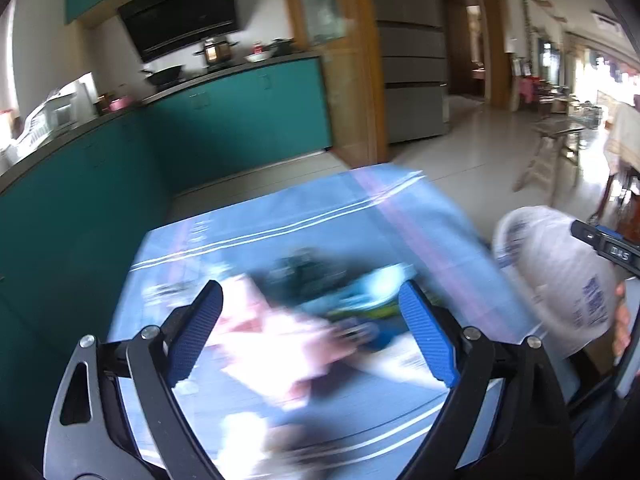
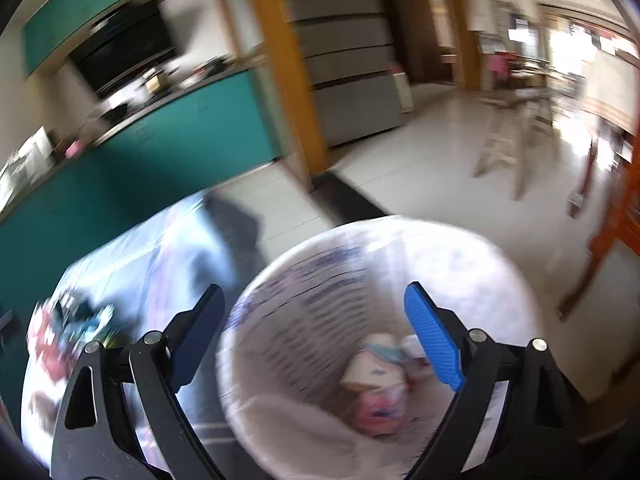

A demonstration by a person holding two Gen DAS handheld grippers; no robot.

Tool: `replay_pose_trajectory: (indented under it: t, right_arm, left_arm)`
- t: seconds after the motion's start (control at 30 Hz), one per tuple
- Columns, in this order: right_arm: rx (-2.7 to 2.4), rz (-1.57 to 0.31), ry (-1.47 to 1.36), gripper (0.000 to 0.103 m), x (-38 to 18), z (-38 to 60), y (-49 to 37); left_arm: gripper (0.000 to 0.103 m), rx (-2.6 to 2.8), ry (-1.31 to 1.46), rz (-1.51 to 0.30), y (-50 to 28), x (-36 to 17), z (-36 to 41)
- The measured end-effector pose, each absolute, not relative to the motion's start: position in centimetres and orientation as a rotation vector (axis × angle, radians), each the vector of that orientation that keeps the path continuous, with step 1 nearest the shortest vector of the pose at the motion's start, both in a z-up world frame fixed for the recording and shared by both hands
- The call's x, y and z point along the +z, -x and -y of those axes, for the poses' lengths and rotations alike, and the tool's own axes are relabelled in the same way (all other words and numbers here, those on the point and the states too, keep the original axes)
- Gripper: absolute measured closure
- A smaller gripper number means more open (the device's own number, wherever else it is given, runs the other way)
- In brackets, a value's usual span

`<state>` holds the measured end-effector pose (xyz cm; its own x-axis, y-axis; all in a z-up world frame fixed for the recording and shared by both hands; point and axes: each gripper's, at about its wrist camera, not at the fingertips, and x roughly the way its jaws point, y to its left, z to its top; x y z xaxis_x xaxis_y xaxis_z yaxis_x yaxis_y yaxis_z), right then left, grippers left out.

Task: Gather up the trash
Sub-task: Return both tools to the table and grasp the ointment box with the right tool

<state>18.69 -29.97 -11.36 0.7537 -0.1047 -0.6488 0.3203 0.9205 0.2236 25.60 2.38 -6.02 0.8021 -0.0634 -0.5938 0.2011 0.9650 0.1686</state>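
You are holding both grippers wide, nothing between either pair of jaws.

Your left gripper (image 1: 310,332) is pointing down over the blue-clothed worktop (image 1: 280,220), jaws released, and its view is blurring the litter (image 1: 288,320) lying there: something pink and white beside dark green scraps. It is also catching your right hand (image 1: 620,320) at the frame's edge, next to the white printed bin liner (image 1: 560,280). Your right gripper (image 2: 314,334) is hanging over the open mouth of that bin (image 2: 304,280), jaws released too, and only this view is showing what is already lying inside: a paper cup (image 2: 372,372) and pink wrappers (image 2: 376,412) at the bottom. The worktop litter is appearing here only as a smear at the left.
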Motion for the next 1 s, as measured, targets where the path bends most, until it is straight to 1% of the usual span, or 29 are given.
replay_pose_trajectory:
  t: [0.13,0.17,0.23,0.37,0.5,0.53,0.57,0.6,0.67,0.73,0.8,0.87,1.0]
  right_arm:
    - [-0.006,-0.74,-0.242,0.014,-12.1,24.8,-20.4]
    - [0.07,-0.754,-0.223,0.014,-12.1,23.2,-20.8]
    - [0.187,-0.765,-0.182,0.014,-11.9,20.5,-21.2]
    - [0.373,-0.797,-0.032,0.014,-12.0,13.6,-22.0]
    - [0.554,-0.882,0.097,0.014,-13.1,8.2,-24.0]
    - [0.577,-0.894,0.127,0.016,-13.5,7.1,-24.1]
    - [0.589,-0.905,0.152,0.023,-13.8,6.4,-24.4]
    - [0.598,-0.916,0.172,0.027,-14.1,5.5,-24.6]
    - [0.595,-0.925,0.206,0.042,-14.5,4.2,-24.8]
    - [0.594,-0.928,0.23,0.05,-14.9,3.6,-24.6]
    - [0.59,-0.917,0.224,0.053,-14.8,3.7,-24.3]
    - [0.601,-0.918,0.194,0.059,-14.5,4.3,-24.0]
    - [0.585,-0.918,0.106,0.06,-13.9,6.3,-22.8]
  left_arm:
    - [0.014,-0.162,-0.126,-0.722,-24.0,-7.3,-7.4]
    - [0.014,-0.187,-0.094,-0.78,-23.7,-8.3,-8.2]
    - [0.014,-0.192,-0.081,-0.837,-22.8,-10.1,-8.7]
    - [0.014,-0.176,-0.112,-0.844,-21.8,-11.5,-8.8]
    - [0.013,-0.198,-0.091,-0.84,-21.9,-12.0,-9.3]
    - [0.014,-0.195,-0.081,-0.835,-22.1,-12.3,-9.4]
    - [0.014,-0.191,-0.074,-0.834,-22.0,-12.6,-9.8]
    - [0.014,-0.179,-0.067,-0.838,-22.1,-12.8,-10.0]
    - [0.014,-0.156,-0.067,-0.84,-22.1,-13.0,-10.4]
    - [0.014,-0.155,-0.066,-0.833,-22.0,-12.8,-10.5]
    - [0.013,-0.158,-0.063,-0.83,-22.1,-12.7,-10.5]
    - [0.013,-0.157,-0.065,-0.83,-22.0,-12.7,-10.5]
    - [0.013,-0.143,-0.062,-0.833,-22.1,-12.9,-10.8]
